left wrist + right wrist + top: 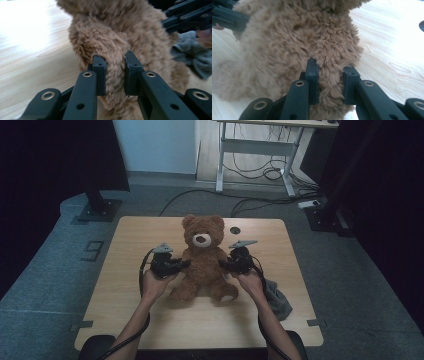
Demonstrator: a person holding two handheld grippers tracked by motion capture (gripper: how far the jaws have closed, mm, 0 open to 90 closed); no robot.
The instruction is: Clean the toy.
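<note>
The teddy bear (202,260) sits upright at the counter's (125,290) centre, long axis vertical, face toward six o'clock. The left gripper (181,264) comes in from nine o'clock, the right gripper (224,264) from three; each one's fingers (100,72) pinch an arm. A grey cloth (278,299) lies at four o'clock.

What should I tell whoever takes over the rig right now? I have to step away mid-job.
Left gripper: shut on the teddy bear, on one arm.
Right gripper: shut on the bear's other arm.
The bear sits upright mid-table, facing the person; a grey cloth lies by the right forearm.
Done: both arms gripped.
Left: probably lifting or moving the bear; it rests on the table.
</note>
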